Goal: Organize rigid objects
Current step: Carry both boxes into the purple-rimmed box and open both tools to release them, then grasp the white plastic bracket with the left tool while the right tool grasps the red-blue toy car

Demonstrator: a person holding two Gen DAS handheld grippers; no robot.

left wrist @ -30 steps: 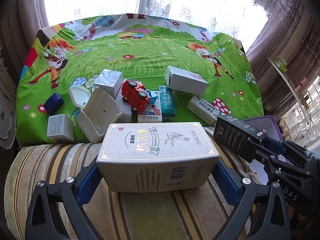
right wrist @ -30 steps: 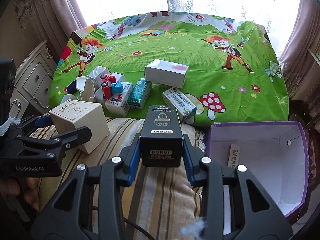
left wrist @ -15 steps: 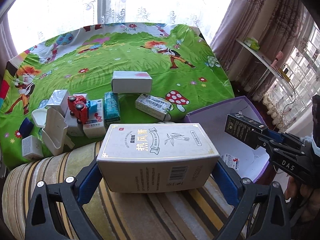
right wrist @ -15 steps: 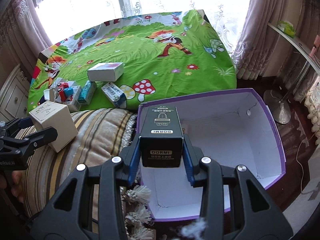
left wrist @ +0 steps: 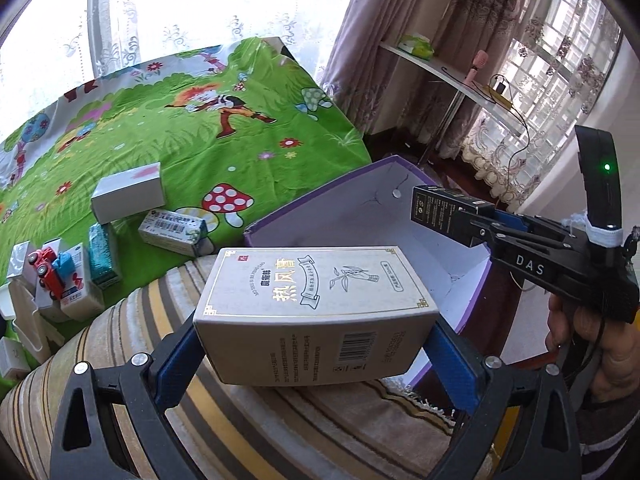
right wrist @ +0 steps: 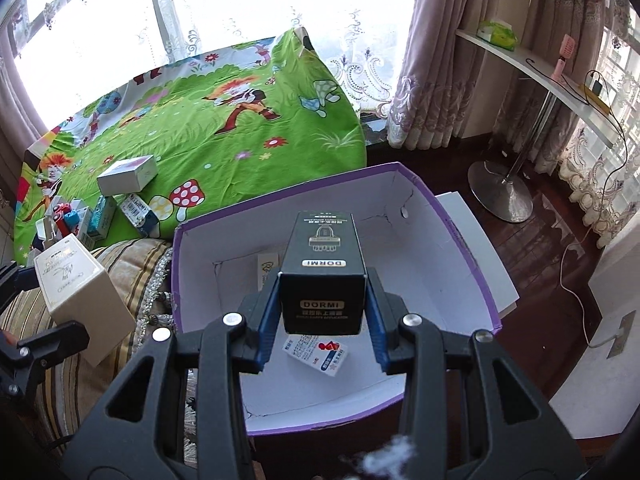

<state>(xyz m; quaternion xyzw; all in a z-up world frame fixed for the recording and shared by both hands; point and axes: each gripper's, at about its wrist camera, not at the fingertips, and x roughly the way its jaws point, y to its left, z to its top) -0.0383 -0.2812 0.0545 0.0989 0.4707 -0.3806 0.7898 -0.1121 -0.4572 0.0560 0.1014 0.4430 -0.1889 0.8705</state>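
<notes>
My left gripper is shut on a beige medicine box and holds it above a striped cushion, beside the purple storage box. The beige box also shows in the right wrist view. My right gripper is shut on a black DORMI box and holds it over the open purple storage box. The black box shows in the left wrist view too. A small white and red carton and a slim card lie inside the storage box.
On the green cartoon cloth lie a white box, a barcode carton, a teal pack, a red toy truck and more small boxes at the left. A shelf and chair base stand to the right.
Both grippers have swung right with their boxes. The black box now hangs over the inside of the purple storage box, and the beige box is nearer its rim.
</notes>
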